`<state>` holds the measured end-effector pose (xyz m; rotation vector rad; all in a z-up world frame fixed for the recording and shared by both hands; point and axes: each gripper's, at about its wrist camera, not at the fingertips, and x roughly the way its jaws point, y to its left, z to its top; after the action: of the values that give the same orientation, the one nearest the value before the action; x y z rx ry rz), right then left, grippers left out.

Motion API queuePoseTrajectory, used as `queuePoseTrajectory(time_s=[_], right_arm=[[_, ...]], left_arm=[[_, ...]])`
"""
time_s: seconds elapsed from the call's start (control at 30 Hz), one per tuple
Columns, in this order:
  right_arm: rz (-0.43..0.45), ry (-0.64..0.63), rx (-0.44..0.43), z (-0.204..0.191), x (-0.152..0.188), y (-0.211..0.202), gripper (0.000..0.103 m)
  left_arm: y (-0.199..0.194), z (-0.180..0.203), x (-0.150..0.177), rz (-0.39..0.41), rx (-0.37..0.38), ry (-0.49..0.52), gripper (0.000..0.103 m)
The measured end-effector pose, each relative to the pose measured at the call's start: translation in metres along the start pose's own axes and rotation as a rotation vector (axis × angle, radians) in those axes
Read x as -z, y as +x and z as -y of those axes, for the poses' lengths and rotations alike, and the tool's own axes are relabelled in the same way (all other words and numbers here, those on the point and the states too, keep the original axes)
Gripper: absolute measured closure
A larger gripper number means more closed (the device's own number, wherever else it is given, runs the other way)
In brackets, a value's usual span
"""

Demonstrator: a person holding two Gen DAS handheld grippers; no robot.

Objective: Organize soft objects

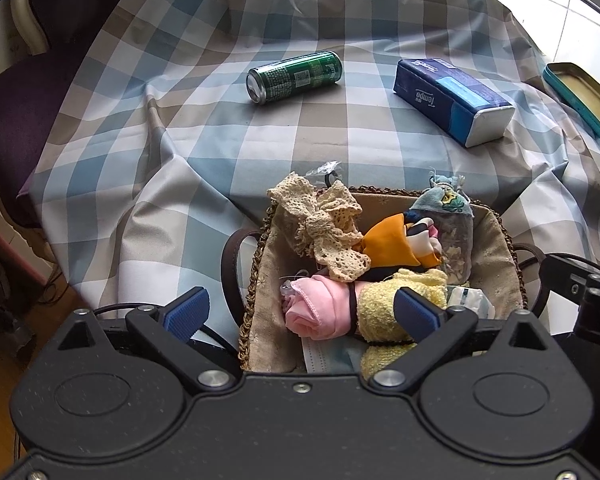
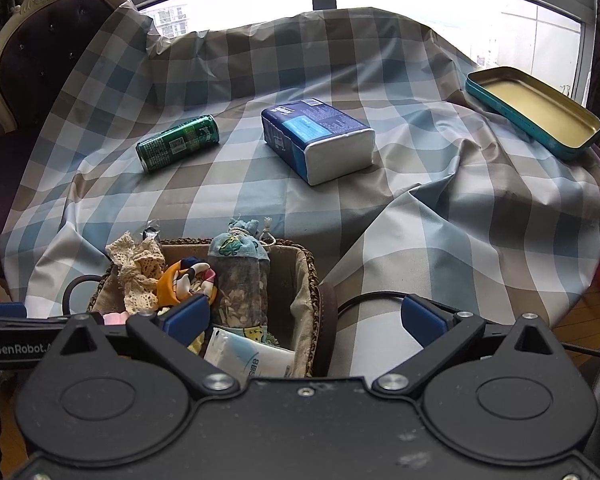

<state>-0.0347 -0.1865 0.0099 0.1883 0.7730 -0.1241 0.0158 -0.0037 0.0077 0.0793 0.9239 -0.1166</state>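
Observation:
A woven basket (image 1: 504, 240) (image 2: 308, 280) with a cloth lining stands at the near edge of the checked tablecloth. It holds a cream lace bow (image 1: 328, 224) (image 2: 138, 272), an orange and striped cloth (image 1: 396, 244) (image 2: 184, 280), a pink roll (image 1: 320, 312), a yellow towel (image 1: 384, 308), a sachet bag (image 1: 448, 216) (image 2: 240, 280) and a small tissue pack (image 2: 252, 354). My left gripper (image 1: 302, 312) is open above the basket's near part. My right gripper (image 2: 304, 316) is open over the basket's right rim. A blue Tempo tissue pack (image 1: 452, 100) (image 2: 316, 136) lies further back on the cloth.
A green can (image 1: 296, 76) (image 2: 178, 142) lies on its side at the middle left. An open teal tin (image 2: 536, 110) (image 1: 580, 96) sits at the far right edge. A dark upholstered chair (image 2: 36, 64) stands at the left. The cloth is creased near the basket.

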Motion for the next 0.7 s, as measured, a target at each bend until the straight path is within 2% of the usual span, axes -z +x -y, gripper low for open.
queuePoseTrajectory(time_s=[0.7], right_arm=[[-0.012,0.002,-0.002,-0.0002,-0.0010,0.0033,0.000]], left_arm=[[0.0025,-0.0013,0.0016,-0.009,0.001,-0.003,0.007]])
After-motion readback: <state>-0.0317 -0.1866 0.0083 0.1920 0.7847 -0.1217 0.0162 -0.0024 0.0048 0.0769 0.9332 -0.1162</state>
